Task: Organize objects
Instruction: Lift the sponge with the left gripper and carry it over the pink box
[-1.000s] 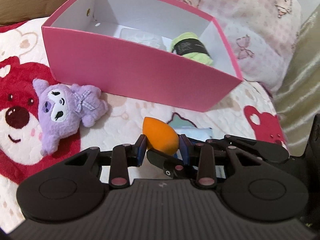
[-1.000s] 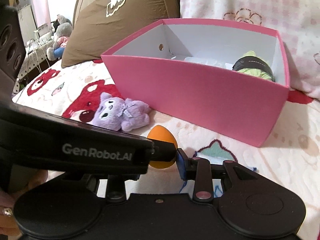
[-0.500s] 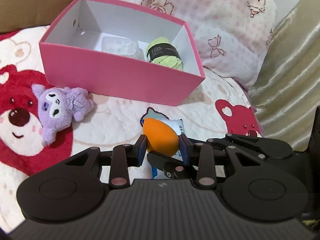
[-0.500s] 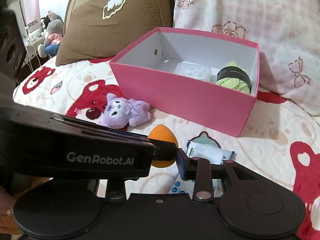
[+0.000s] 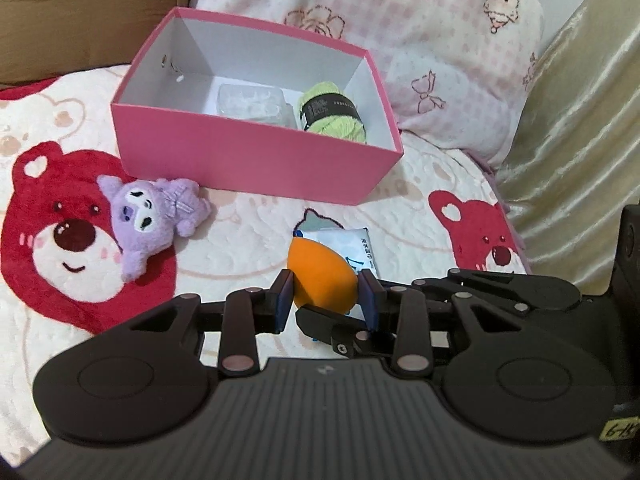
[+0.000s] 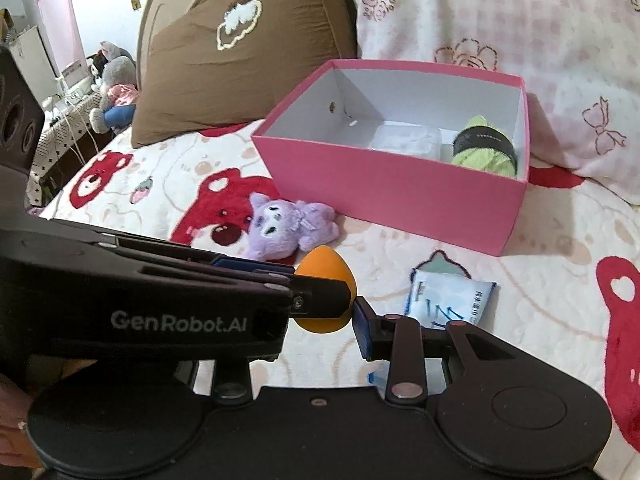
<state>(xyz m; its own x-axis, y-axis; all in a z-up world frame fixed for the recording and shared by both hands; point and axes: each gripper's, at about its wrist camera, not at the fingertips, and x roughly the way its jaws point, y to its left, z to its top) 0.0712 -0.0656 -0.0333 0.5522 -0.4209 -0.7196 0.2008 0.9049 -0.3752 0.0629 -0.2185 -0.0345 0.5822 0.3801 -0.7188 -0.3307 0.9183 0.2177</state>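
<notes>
My left gripper (image 5: pixel 326 296) clamps the orange egg-shaped sponge (image 5: pixel 322 276), bottom centre of frame. My right gripper (image 6: pixel 320 316) is crossed by the left tool; one blue pad sits beside the sponge, grip can't tell. Just past: white-blue sachet (image 5: pixel 348 246) on bear-print blanket (image 5: pixel 248 232). Purple plush toy (image 5: pixel 154 216) mid-left. Upper centre: pink cardboard box (image 5: pixel 256 160) w/ green yarn ball (image 5: pixel 334 114) & clear packet (image 5: pixel 250 100).

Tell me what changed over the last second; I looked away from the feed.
Both tongs rose and drew back from the pink box, carrying the orange sponge up off the white packet. The left tongs stayed shut on the sponge. Purple plush, yarn and box stayed put.
</notes>
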